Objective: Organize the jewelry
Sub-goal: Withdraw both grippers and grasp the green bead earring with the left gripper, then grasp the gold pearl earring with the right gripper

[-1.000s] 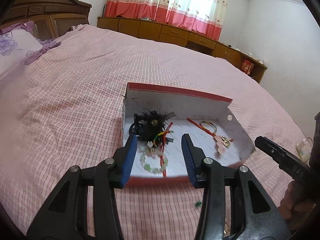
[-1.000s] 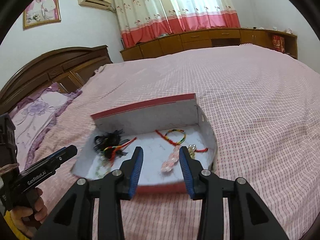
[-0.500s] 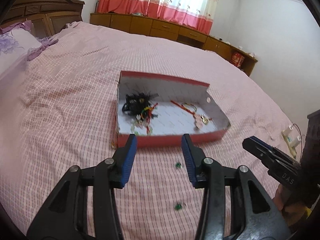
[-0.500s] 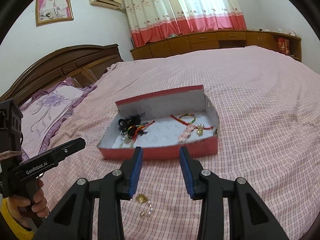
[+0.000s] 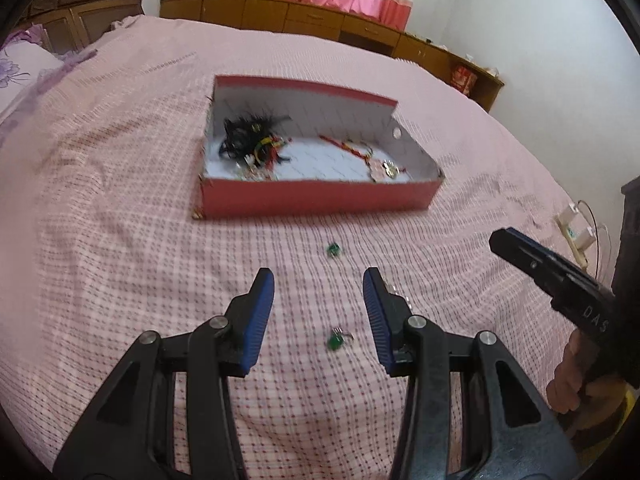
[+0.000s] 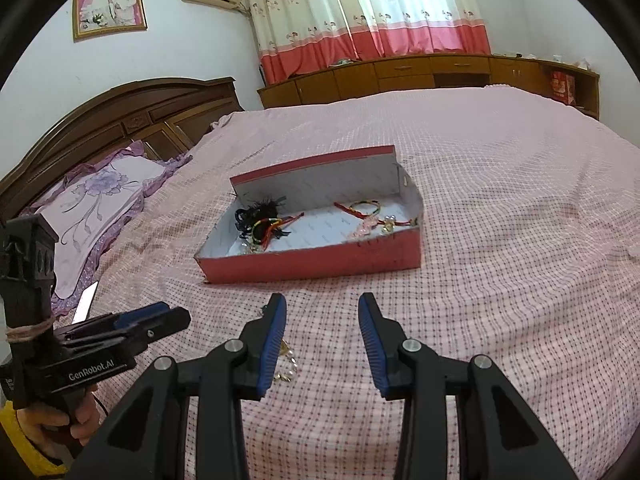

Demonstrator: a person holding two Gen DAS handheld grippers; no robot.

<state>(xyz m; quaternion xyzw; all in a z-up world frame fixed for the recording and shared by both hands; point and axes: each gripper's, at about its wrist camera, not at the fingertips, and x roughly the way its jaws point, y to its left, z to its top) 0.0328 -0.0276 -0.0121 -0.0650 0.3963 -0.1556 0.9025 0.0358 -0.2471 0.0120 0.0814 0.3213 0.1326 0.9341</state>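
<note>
A red box [image 5: 316, 199] [image 6: 316, 261] with a white inside lies on the pink bed. It holds a black hair piece [image 5: 244, 136] [image 6: 256, 214], red cords and a beaded bracelet [image 6: 366, 229]. Two green earrings [image 5: 333, 249] [image 5: 335, 341] lie on the bedspread in front of the box. My left gripper [image 5: 318, 292] is open and empty above the nearer one. My right gripper [image 6: 322, 312] is open and empty; a gold earring [image 6: 286, 364] lies by its left finger.
The pink checked bedspread [image 6: 500, 200] stretches all around. A floral pillow [image 6: 92, 204] and wooden headboard [image 6: 120, 112] are at the left. Low wooden cabinets [image 6: 420, 72] line the far wall. A power strip [image 5: 576, 236] lies off the right bed edge.
Both grippers have pulled back from over the box toward the near bed edge. The loose earrings in front of the box have come into view.
</note>
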